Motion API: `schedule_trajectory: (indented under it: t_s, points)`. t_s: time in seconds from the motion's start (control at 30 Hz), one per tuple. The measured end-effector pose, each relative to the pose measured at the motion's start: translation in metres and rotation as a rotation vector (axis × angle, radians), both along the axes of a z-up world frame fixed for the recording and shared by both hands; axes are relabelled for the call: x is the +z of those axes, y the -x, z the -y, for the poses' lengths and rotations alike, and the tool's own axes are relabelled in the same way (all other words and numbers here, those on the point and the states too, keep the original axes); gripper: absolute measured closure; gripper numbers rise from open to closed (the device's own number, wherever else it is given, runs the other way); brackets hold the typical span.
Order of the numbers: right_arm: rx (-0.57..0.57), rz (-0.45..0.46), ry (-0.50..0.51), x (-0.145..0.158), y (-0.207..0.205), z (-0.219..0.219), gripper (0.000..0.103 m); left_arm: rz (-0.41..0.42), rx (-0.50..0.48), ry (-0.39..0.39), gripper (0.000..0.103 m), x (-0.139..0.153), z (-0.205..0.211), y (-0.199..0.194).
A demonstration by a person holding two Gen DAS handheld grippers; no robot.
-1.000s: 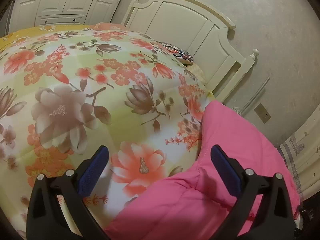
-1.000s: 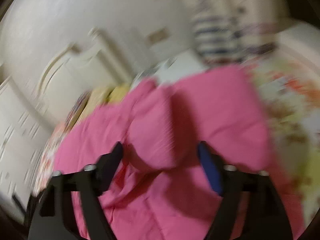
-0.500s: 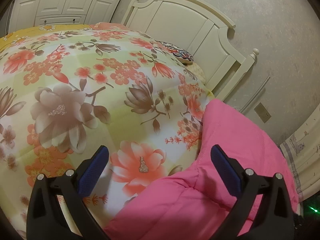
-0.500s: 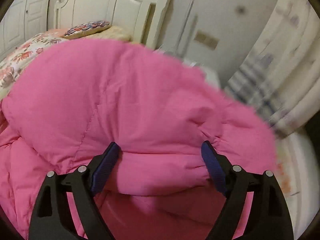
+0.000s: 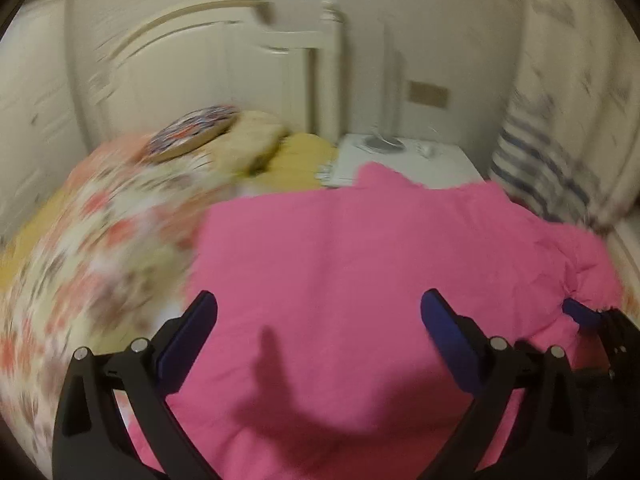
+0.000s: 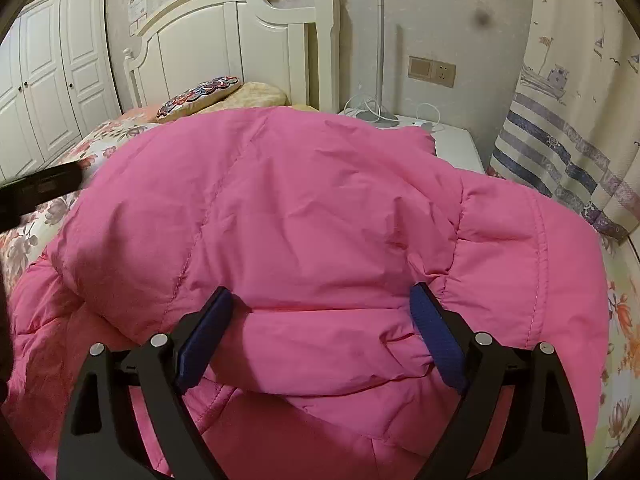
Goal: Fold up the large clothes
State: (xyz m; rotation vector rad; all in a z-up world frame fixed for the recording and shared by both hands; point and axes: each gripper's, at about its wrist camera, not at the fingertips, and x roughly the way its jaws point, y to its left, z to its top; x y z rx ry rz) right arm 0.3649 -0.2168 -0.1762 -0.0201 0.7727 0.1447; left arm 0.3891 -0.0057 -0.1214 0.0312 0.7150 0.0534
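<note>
A pink padded jacket [image 6: 304, 216] lies on the bed's floral quilt [image 6: 104, 140], one part folded over the rest. My right gripper [image 6: 320, 320] is open, its blue pads on either side of the folded edge. My left gripper [image 5: 318, 320] is open and empty above the jacket [image 5: 340, 260]; that view is blurred. The right gripper's blue fingertip [image 5: 576, 312] shows at the left view's right edge. A black part of the left gripper [image 6: 36, 192] shows at the right view's left edge.
A white headboard [image 6: 224, 40] and pillows [image 6: 200, 94] stand at the far end. A white nightstand [image 6: 452, 140] with a lamp pole and cables is beside the bed. A striped curtain [image 6: 560, 140] hangs at right. White wardrobes [image 6: 48, 80] stand at left.
My left gripper has swung right, from over the floral quilt to over the pink jacket, and is still moving. My right gripper has steadied, open, at the jacket's folded edge.
</note>
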Motion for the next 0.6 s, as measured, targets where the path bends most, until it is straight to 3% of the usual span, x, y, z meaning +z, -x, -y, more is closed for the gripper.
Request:
schedule_trajectory:
  t_s: [0.07, 0.17, 0.23, 0.4, 0.43, 0.5, 0.6]
  points:
    - [0.001, 0.001, -0.001, 0.001, 0.001, 0.0, 0.016, -0.035, -0.029, -0.007, 0.002, -0.009, 0.016, -0.021]
    - [0.003, 0.004, -0.008, 0.001, 0.003, -0.002, 0.016, -0.133, -0.014, -0.008, 0.002, -0.047, 0.024, -0.048]
    - [0.009, 0.006, -0.021, 0.003, 0.004, -0.001, 0.016, -0.111, -0.017, 0.018, 0.002, -0.061, 0.02, -0.049]
    - [0.005, 0.018, -0.036, 0.005, 0.006, -0.002, 0.017, -0.179, -0.033, 0.012, 0.006, -0.044, 0.02, -0.053]
    - [0.003, 0.027, -0.039, 0.006, 0.008, -0.001, 0.017, -0.169, -0.051, 0.036, 0.011, -0.032, 0.022, -0.051]
    - [0.005, 0.059, -0.055, 0.009, 0.012, 0.001, 0.017, -0.11, -0.093, 0.051, 0.011, -0.007, 0.032, -0.047]
    - [0.01, 0.089, -0.094, 0.013, 0.016, 0.006, 0.017, -0.042, -0.189, -0.033, 0.008, 0.013, 0.069, -0.055]
